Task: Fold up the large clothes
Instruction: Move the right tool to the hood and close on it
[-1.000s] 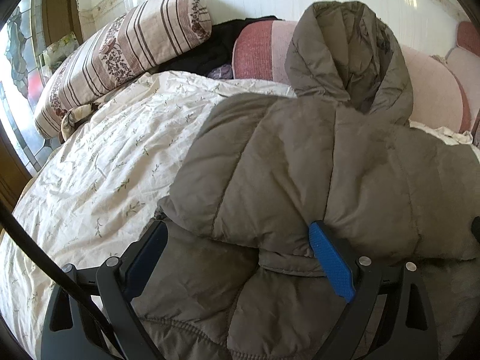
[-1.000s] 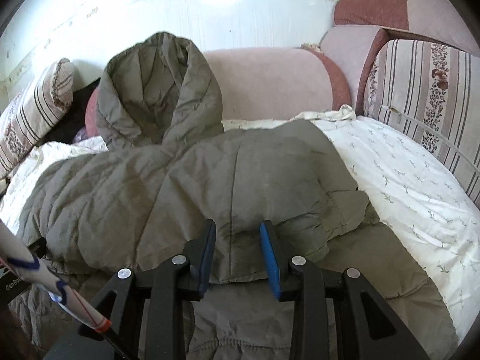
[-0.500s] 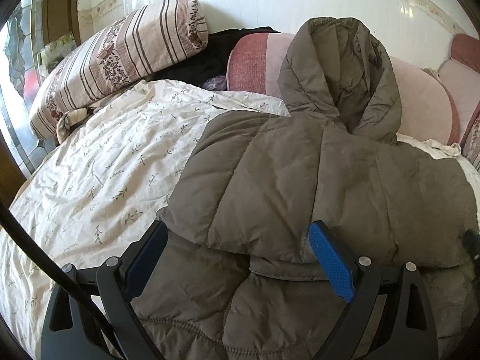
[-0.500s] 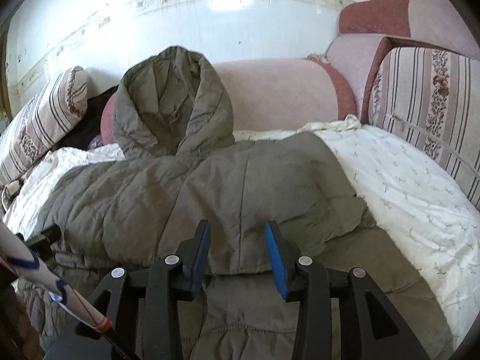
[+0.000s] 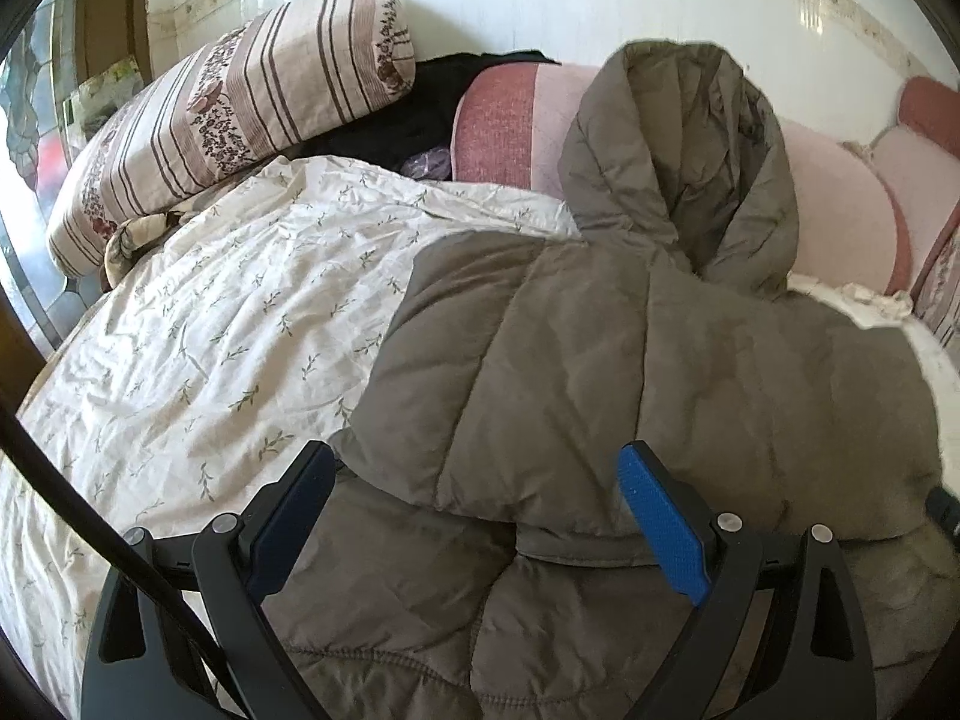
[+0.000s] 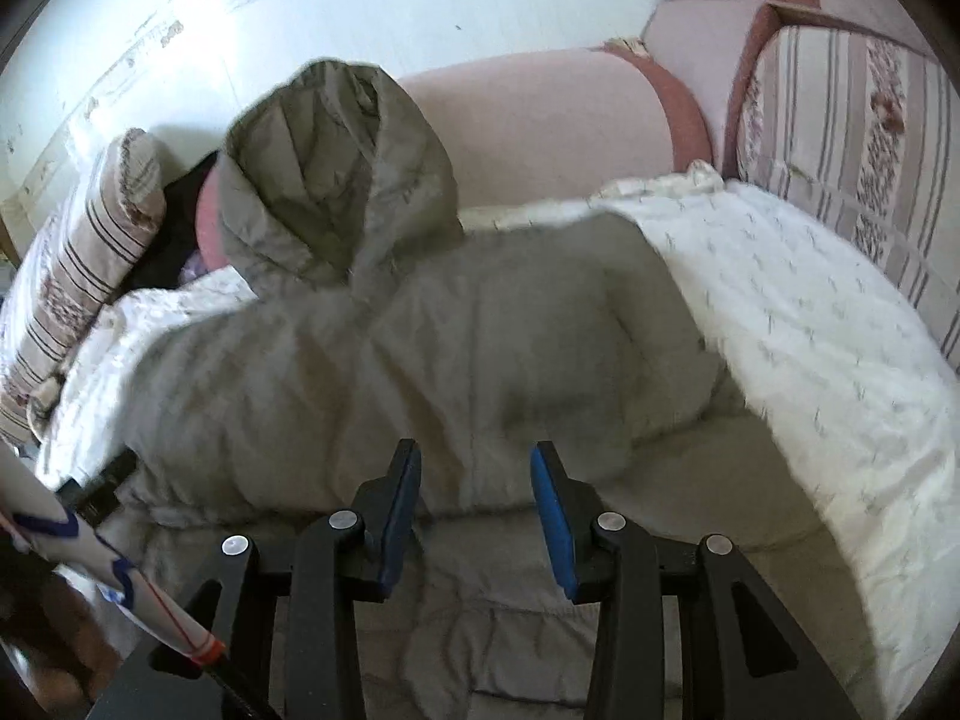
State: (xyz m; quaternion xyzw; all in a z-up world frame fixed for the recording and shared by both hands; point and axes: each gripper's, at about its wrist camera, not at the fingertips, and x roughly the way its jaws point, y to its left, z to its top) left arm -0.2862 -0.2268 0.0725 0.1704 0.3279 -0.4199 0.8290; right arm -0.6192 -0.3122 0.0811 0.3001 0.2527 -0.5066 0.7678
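**Olive puffer folded once, both grippers off the fabric**

Olive-grey quilting fills both my views: the puffer jacket [image 5: 600, 360] lies across the floral bedsheet [image 5: 210, 330], its hood [image 5: 684, 162] propped at twelve o'clock against the pink bolster [image 6: 540, 120]. One thick layer is folded over another, and the fold's edge runs right across my fingertips.

My left gripper [image 5: 474, 516] is spread wide, straddling that edge, with nothing pinched. My right gripper [image 6: 474, 510] stands partly apart, its jaws just having been opening, and I see fabric behind the pads rather than clamped between them. That view is blurred, so I won't swear to contact.

As I judge it, the next move is a fresh bite for a second fold. Puffy down springs back, so I'd bite deep, catching both layers at the seam and not just the shell. I'd keep both hands level as they carry, or the slippery fill will slide and skew the stack. The hood at twelve o'clock needs tucking flat too.
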